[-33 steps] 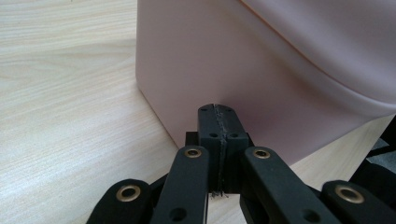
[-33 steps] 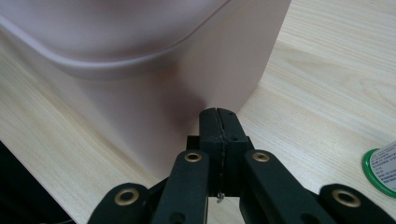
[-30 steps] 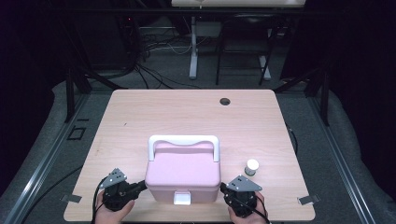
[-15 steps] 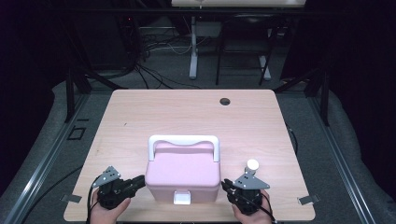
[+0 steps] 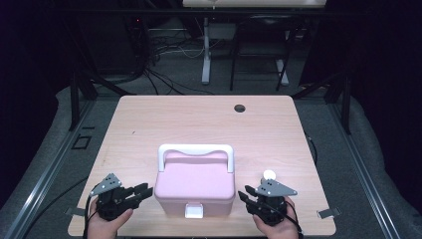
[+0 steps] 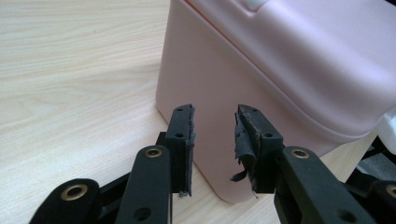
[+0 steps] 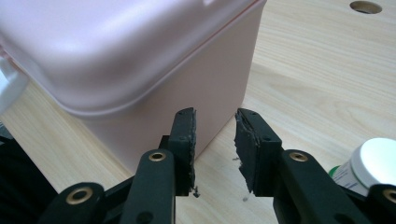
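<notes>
High view: the pink box [image 5: 195, 185] stands on the worktop [image 5: 199, 119] near its front edge, lid down, white handle [image 5: 195, 150] folded back over the top and white latch [image 5: 193, 210] on the front wall facing the person. The left tool [image 5: 142, 191] sits just beside the box's left wall and the right tool [image 5: 245, 197] just beside its right wall, neither touching it. In the two gripper views each tool's jaws have just been opening and stand parted with nothing between them, aimed at a lower front corner of the box. A small white-capped bottle [image 5: 268, 175] stands near the right tool. The step in hand looks like an approach to the closed box, perhaps to open it. The next move probably calls for one tool to steady the box while the other reaches round to the latch.
</notes>
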The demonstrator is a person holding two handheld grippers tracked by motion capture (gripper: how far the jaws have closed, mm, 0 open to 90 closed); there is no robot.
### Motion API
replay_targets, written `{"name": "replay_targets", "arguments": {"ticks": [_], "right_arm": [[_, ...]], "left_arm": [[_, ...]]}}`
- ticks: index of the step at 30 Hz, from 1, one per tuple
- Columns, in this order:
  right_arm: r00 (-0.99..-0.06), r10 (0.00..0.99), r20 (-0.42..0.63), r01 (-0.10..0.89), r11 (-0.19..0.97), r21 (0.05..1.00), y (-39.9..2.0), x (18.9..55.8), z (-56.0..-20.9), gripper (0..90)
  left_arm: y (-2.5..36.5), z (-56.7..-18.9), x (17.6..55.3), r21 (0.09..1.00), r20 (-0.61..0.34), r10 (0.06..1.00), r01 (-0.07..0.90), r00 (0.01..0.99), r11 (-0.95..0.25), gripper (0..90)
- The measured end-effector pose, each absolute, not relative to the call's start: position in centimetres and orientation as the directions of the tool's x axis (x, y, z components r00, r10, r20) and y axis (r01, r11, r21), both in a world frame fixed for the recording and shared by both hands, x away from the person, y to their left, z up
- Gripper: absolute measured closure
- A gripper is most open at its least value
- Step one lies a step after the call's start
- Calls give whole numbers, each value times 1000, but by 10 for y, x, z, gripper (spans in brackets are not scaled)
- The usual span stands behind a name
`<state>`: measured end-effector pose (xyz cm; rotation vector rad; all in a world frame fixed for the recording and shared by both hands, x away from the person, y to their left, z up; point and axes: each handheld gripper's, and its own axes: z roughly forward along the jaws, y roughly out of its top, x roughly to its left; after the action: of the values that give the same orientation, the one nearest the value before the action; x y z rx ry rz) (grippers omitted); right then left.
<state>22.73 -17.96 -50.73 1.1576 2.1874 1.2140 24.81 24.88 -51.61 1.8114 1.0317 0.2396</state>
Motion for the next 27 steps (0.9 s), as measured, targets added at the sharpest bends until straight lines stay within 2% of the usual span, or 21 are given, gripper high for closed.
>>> {"name": "replay_targets", "arguments": {"ticks": [8, 27], "right_arm": [[-601, 797, 58, 467, 291, 835, -182, 234, -481, 681], [-627, 774, 89, 439, 257, 861, -165, 253, -443, 666]], "left_arm": [[246, -500, 254, 834, -256, 728, 526, 636, -167, 677], [234, -452, 281, 831, -264, 695, 524, 669, -189, 686]]}}
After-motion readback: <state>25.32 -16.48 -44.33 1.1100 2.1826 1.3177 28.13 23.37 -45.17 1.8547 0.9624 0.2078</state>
